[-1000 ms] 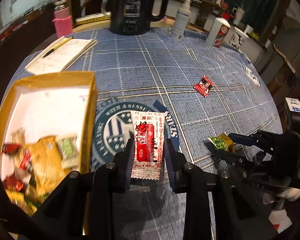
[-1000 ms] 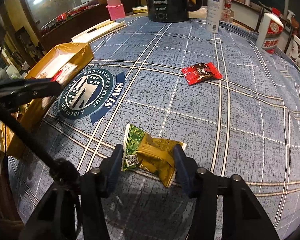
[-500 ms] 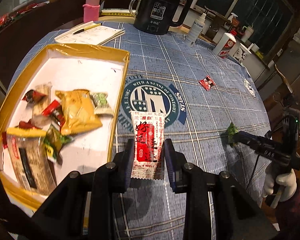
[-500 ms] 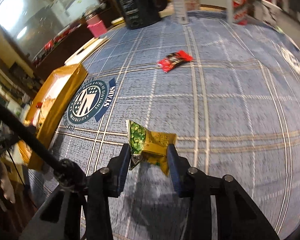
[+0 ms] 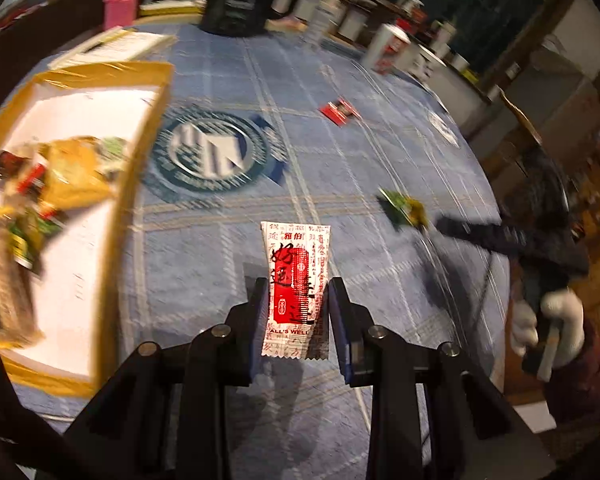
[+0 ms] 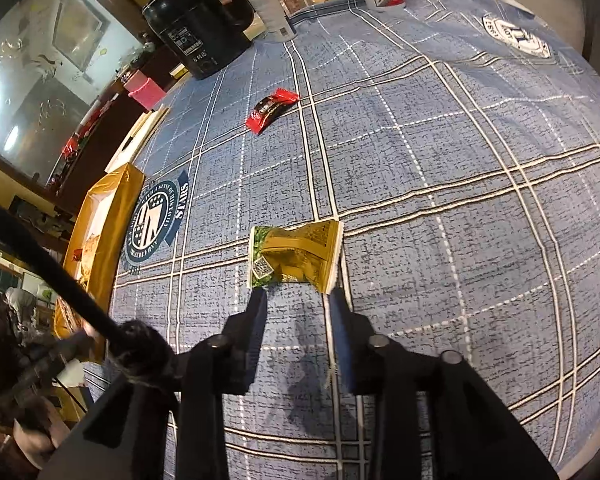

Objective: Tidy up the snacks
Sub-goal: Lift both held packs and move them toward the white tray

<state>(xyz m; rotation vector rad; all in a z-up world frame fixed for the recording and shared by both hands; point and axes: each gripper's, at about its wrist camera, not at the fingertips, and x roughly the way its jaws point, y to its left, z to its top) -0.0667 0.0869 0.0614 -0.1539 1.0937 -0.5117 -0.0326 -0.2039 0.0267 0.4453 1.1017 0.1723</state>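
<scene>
We see the box [image 5: 100,76] at 9 o'clock w/ mixed snacks [image 5: 60,176]. Left gripper [image 5: 296,300] jaws clamp a sachet [image 5: 296,280]; right gripper [image 6: 298,306] jaws pinch a green pack [image 6: 296,256]. Right view alone shows the kettle [image 6: 200,28] sharp.

Box [image 5: 148,128] of snacks at table's left edge, wrapped candy [image 6: 271,110] mid-table, kettle [image 6: 200,28] behind it.

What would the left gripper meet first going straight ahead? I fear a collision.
Likely bare blue checked tablecloth; the left gripper, holding the white-and-red sachet, points between the gold-rimmed box and small red wrapper. Depth unclear.
</scene>
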